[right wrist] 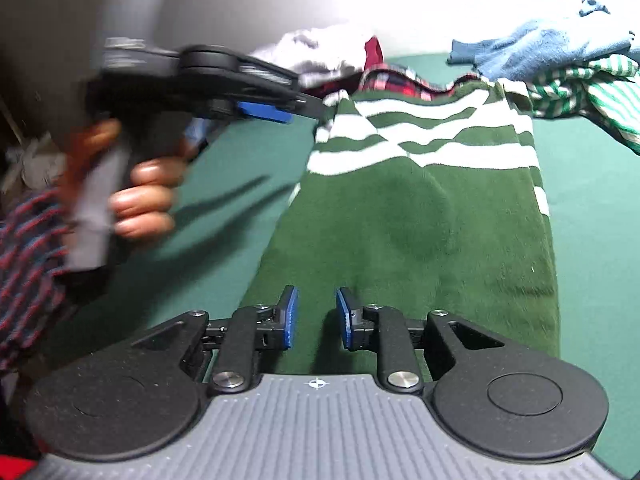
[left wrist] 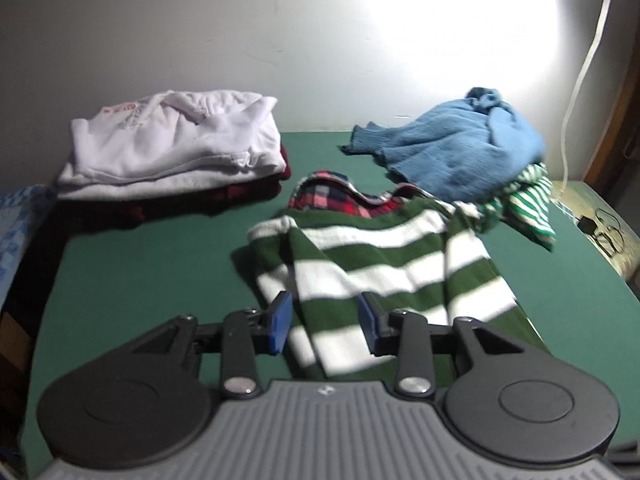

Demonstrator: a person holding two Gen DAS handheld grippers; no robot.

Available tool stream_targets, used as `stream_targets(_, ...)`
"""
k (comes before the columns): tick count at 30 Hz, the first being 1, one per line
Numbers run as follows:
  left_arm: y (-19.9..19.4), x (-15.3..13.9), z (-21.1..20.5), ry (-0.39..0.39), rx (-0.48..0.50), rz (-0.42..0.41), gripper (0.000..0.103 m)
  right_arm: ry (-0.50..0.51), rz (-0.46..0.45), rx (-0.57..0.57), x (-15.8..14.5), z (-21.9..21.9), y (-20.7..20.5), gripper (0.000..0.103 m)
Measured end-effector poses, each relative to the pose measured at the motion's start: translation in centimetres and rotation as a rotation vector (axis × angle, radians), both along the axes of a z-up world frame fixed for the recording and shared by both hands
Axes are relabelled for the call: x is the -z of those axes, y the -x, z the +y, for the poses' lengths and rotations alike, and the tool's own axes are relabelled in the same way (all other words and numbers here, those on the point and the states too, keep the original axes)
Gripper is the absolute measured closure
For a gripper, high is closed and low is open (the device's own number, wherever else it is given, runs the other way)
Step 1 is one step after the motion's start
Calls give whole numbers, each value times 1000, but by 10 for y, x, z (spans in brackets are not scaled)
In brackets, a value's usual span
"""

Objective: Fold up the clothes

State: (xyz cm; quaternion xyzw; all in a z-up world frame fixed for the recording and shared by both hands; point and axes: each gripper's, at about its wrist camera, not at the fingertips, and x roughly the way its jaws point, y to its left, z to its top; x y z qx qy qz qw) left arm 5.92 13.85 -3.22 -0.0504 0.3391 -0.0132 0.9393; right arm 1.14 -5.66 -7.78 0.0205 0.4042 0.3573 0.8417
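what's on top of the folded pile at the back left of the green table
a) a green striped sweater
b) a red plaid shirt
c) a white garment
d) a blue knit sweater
c: the left wrist view shows a white garment lying on top of the folded pile, with a dark red piece under it; the blue knit sweater lies unfolded on the other side of the table.

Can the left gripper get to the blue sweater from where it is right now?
Probably yes. The left gripper is open over the green-and-white striped sweater, and the blue sweater lies uncovered beyond it at the table's far side, so only a forward reach is needed.
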Motion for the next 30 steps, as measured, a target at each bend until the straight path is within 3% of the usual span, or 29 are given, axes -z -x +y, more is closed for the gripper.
stream_targets(6,59,21,-33,-88,79,47,66,22,25,8,4,-4,10,83)
stream_targets(9,65,34,-42,-118,91,75,71,54,-48,-32,-1,-4,24,82)
stream_targets(12,71,38,-48,-111,117,82,70,90,-128,-142,-6,-9,50,82)
stream_targets(15,79,43,-58,-177,134,79,70,100,-129,-247,-5,-16,77,82)
stream_targets(19,90,46,-61,-219,136,81,69,114,-90,-293,4,-21,99,82)
stream_targets(25,117,46,-69,-287,139,90,68,106,-100,-315,8,-22,113,81)
stream_targets(30,156,43,-81,-343,155,123,64,80,-106,-427,-2,-32,119,81)
